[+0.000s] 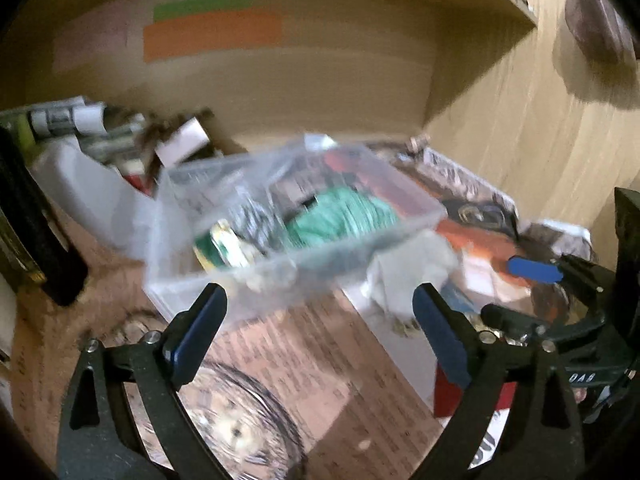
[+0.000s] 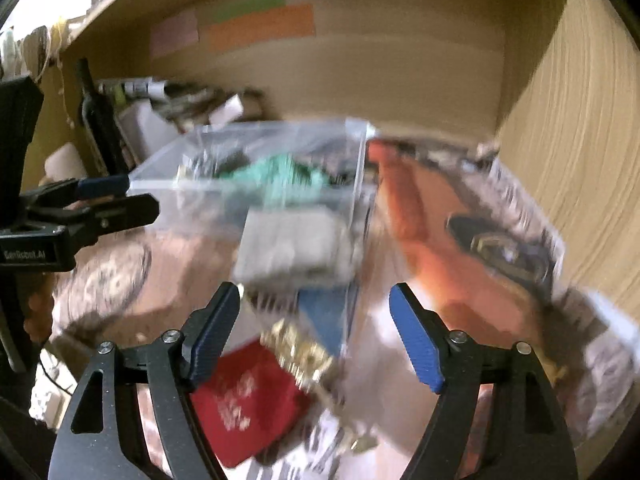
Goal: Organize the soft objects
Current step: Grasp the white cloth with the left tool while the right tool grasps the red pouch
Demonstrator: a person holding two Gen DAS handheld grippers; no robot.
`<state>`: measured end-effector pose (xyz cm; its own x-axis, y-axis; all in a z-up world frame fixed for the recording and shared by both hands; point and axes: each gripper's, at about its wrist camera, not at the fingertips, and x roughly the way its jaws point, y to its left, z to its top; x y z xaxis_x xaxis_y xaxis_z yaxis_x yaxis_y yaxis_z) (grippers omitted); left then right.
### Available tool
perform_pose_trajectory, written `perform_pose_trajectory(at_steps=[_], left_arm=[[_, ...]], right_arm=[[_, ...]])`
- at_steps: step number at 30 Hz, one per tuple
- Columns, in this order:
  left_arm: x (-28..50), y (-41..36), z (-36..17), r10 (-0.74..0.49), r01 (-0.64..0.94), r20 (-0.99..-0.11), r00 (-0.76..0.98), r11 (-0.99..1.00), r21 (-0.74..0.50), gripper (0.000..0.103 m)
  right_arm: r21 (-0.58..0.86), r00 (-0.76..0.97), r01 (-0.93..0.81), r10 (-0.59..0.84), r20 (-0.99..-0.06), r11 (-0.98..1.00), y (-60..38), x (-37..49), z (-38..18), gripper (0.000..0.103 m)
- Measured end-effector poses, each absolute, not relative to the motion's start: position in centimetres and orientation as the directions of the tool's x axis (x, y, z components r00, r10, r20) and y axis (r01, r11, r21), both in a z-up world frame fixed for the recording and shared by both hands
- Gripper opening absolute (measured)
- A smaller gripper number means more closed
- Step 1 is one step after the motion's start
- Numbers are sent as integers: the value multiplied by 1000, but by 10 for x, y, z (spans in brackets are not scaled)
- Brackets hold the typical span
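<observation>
Both views are motion-blurred. In the left wrist view, the left gripper (image 1: 320, 316) fills the bottom of the frame, its jaws spread wide with nothing between them. Just beyond them, at centre frame, sits a clear plastic box (image 1: 280, 216) holding a green soft bundle (image 1: 344, 216). At the right edge the right gripper (image 1: 536, 270) shows side-on. Only this view shows a round patterned disc (image 1: 236, 428) at the bottom.

In the right wrist view, the right gripper (image 2: 316, 332) also has its jaws wide apart and empty. Only here, between them at lower centre, lies a red pouch (image 2: 244, 400) on the desk (image 2: 176, 280), with a blue item (image 2: 324, 316) and a grey block (image 2: 292, 244) beyond. An orange printed sheet (image 2: 460, 240) lies at the right. A dark bottle (image 2: 98, 120) stands at upper left.
</observation>
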<state>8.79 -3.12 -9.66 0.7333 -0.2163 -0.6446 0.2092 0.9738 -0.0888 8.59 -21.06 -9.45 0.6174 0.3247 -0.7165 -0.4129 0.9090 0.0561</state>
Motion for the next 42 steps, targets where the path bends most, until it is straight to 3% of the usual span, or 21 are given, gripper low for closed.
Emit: perform_pose_trajectory(at_steps=[4, 7, 11, 14, 20, 29, 31, 33, 42], left_arm=[[88, -44, -118, -237, 231, -693, 681, 967, -104, 95], [87, -51, -127, -245, 242, -714, 656, 964, -109, 95], [90, -62, -135, -252, 254, -730, 635, 961, -110, 95], [97, -69, -138, -255, 265, -739, 624, 958, -108, 95], [122, -92, -144, -261, 280, -760, 595, 954, -108, 95], [155, -120, -153, -255, 273, -778, 574, 955, -112, 95], [158, -121, -155, -265, 269, -778, 570, 955, -128, 86], [159, -125, -158, -250, 270, -786, 566, 957, -110, 62], [143, -120, -154, -264, 274, -768, 584, 954, -120, 30]], right_arm=[[84, 557, -422, 332, -761, 902, -209, 80, -116, 74], [56, 559, -428, 312, -768, 902, -207, 75, -125, 64], [7, 587, -419, 277, -761, 908, -209, 72, -128, 38], [12, 596, -411, 279, -753, 912, -217, 73, -128, 26], [18, 632, -385, 277, -724, 923, -231, 76, -122, 20], [58, 707, -321, 280, -649, 945, -263, 82, -97, 19], [65, 717, -315, 282, -638, 947, -267, 83, -94, 19], [68, 724, -313, 284, -629, 947, -270, 84, -91, 19], [87, 746, -309, 298, -596, 947, -271, 87, -83, 20]])
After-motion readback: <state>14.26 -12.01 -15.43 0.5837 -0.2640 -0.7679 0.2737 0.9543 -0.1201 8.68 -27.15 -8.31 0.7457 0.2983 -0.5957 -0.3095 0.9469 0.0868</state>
